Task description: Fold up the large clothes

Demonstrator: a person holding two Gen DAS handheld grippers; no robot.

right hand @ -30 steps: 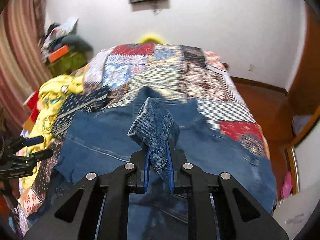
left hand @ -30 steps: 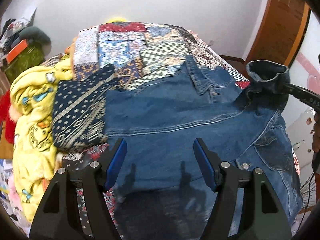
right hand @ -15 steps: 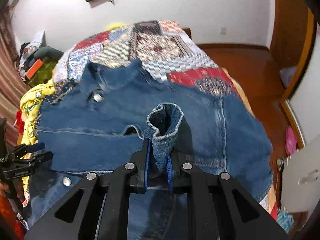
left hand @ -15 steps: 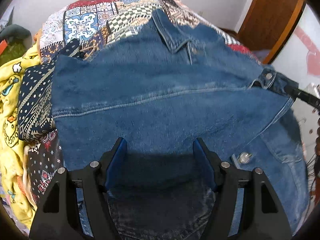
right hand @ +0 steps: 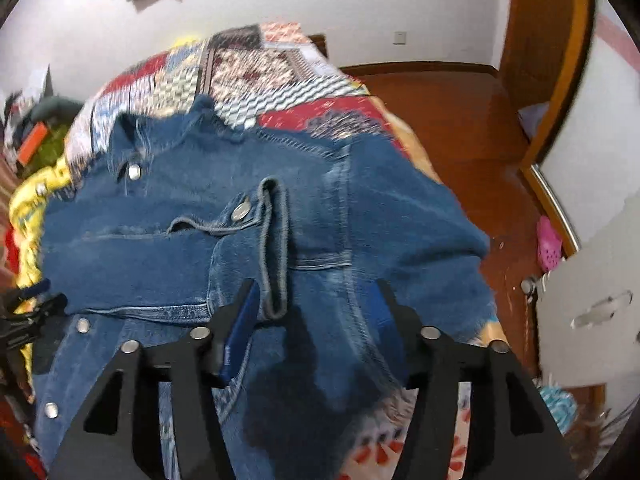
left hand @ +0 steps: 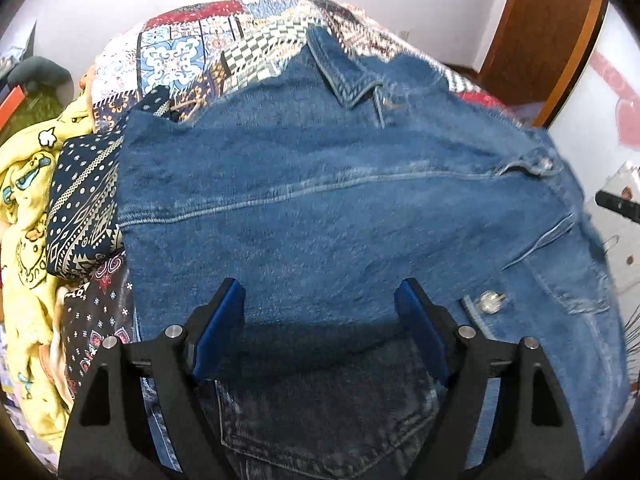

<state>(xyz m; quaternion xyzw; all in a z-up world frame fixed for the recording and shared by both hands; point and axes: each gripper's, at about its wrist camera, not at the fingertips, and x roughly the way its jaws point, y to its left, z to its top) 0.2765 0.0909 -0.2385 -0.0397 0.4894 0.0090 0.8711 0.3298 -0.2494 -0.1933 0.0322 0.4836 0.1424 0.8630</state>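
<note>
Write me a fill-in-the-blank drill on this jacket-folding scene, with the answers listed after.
1. The jacket on the bed is made of ____.
2. The right gripper is ____, with the sleeve cuff lying loose between its fingers.
3. The left gripper hovers over the jacket, holding ____.
4. The blanket beside the jacket is ____ in colour.

Answers: denim; open; nothing; yellow

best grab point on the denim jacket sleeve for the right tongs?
Probably the cuff. On the sleeve folded across the denim jacket, it is the one thick rolled edge standing proud, and it runs straight toward the open right tongs. Come in low from the near side, one finger on each side of the ridge. The flat fabric around it gives no edge to pinch.
</note>
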